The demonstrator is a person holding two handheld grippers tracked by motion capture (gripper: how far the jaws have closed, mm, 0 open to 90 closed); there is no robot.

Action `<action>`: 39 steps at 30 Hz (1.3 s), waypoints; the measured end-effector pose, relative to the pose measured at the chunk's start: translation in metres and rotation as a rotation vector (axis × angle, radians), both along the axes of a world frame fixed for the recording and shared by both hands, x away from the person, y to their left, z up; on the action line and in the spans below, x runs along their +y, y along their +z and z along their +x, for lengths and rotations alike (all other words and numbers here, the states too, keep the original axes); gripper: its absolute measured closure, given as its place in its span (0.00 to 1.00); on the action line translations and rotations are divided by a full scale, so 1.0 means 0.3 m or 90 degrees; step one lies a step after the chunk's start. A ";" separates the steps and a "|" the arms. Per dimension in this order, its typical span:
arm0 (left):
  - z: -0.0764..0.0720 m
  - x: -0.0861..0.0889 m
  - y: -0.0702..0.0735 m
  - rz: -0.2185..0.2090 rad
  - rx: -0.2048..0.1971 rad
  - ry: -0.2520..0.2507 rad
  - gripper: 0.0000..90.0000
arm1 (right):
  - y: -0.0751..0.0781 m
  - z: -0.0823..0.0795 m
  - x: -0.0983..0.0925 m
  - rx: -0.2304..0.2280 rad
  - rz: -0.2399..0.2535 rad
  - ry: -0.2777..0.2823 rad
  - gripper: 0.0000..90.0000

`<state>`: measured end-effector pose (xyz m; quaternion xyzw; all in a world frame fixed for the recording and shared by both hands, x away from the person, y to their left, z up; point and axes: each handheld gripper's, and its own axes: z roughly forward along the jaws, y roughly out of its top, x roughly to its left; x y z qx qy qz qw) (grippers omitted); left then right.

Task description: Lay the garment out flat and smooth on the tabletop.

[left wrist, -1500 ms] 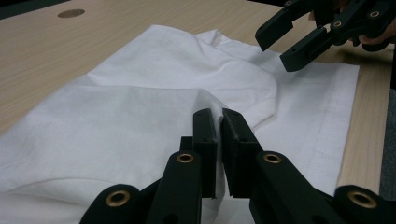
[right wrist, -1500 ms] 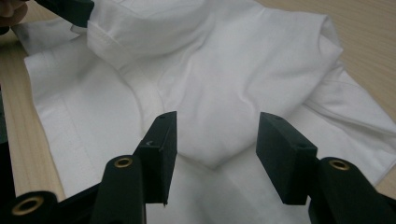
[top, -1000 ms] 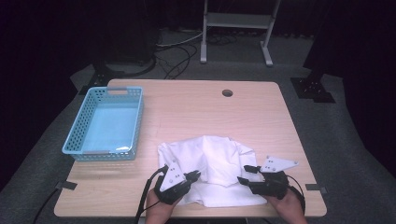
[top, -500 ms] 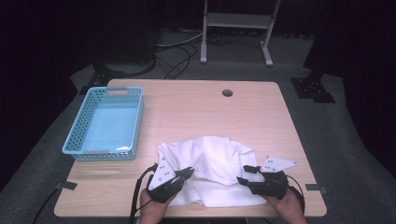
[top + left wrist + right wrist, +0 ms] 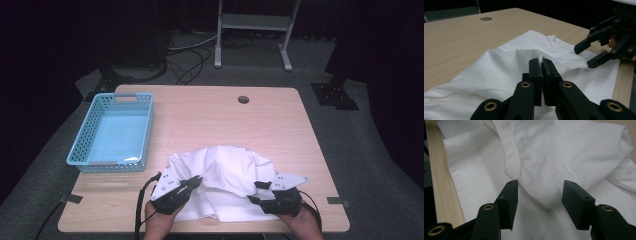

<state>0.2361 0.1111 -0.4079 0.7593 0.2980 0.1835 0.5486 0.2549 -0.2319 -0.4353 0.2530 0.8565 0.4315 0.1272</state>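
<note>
Near the table's front edge, left gripper [image 5: 541, 61] pinches white cloth [image 5: 227, 172]; right gripper [image 5: 540, 191] gapes.

You had a light wooden table [image 5: 210, 120] in front of you, round hole [image 5: 243, 99] near its far edge. A blue basket [image 5: 112, 131] sat on its left side; a crumpled white cloth [image 5: 225, 180] lay at the near edge.
</note>
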 end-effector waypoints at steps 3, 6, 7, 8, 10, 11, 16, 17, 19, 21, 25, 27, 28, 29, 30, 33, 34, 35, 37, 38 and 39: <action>0.001 0.003 0.005 -0.004 0.000 0.000 0.97 | -0.011 -0.001 0.013 -0.009 -0.014 -0.010 0.60; 0.002 0.003 0.010 -0.008 -0.001 -0.003 0.97 | -0.011 -0.007 0.024 -0.024 -0.028 -0.032 0.80; 0.002 0.004 0.014 -0.008 0.000 -0.003 0.97 | -0.009 -0.009 0.027 -0.029 -0.032 -0.040 0.85; 0.003 0.004 0.017 -0.011 -0.001 -0.002 0.97 | -0.007 -0.010 0.028 -0.035 -0.031 -0.044 0.89; 0.004 0.006 0.025 -0.013 -0.004 -0.002 0.97 | 0.004 -0.014 0.028 -0.037 -0.023 -0.053 0.95; 0.006 0.007 0.030 -0.015 -0.006 -0.001 0.97 | 0.010 -0.015 0.026 -0.040 -0.017 -0.056 0.97; 0.017 0.015 0.055 -0.032 -0.008 0.005 0.97 | 0.046 -0.018 0.012 -0.040 0.026 -0.072 0.98; 0.020 0.016 0.061 -0.034 -0.007 0.006 0.97 | 0.054 -0.019 0.010 -0.042 0.033 -0.076 0.99; 0.028 0.016 0.073 -0.037 -0.011 0.008 0.97 | 0.072 -0.018 0.005 -0.046 0.053 -0.081 0.99; 0.037 0.016 0.088 -0.043 -0.012 0.011 0.97 | 0.092 -0.017 0.000 -0.051 0.070 -0.086 0.99; 0.063 0.019 0.125 -0.056 -0.018 0.018 0.97 | 0.141 -0.011 -0.011 -0.058 0.108 -0.095 0.99; 0.077 0.021 0.145 -0.059 -0.021 0.022 0.97 | 0.167 -0.005 -0.016 -0.066 0.121 -0.098 0.99; 0.085 0.021 0.154 -0.062 -0.022 0.024 0.97 | 0.181 -0.002 -0.018 -0.068 0.127 -0.100 0.99; 0.092 0.021 0.163 -0.064 -0.024 0.026 0.97 | 0.194 0.002 -0.021 -0.071 0.136 -0.103 0.99; 0.100 0.020 0.170 -0.065 -0.025 0.028 0.97 | 0.207 0.007 -0.024 -0.073 0.143 -0.105 0.99; 0.124 0.016 0.189 -0.069 -0.027 0.034 0.97 | 0.235 0.025 -0.026 -0.076 0.157 -0.113 0.99; 0.133 0.016 0.195 -0.070 -0.028 0.036 0.97 | 0.241 0.033 -0.026 -0.077 0.161 -0.115 0.99; 0.140 0.014 0.200 -0.074 -0.027 0.039 0.97 | 0.246 0.041 -0.026 -0.076 0.166 -0.117 0.99; 0.157 0.011 0.208 -0.076 -0.028 0.044 0.97 | 0.255 0.058 -0.027 -0.076 0.176 -0.124 0.99; 0.166 0.009 0.212 -0.079 -0.029 0.047 0.97 | 0.259 0.067 -0.026 -0.075 0.182 -0.125 0.99; 0.176 0.006 0.215 -0.081 -0.030 0.050 0.97 | 0.263 0.076 -0.026 -0.074 0.187 -0.128 0.99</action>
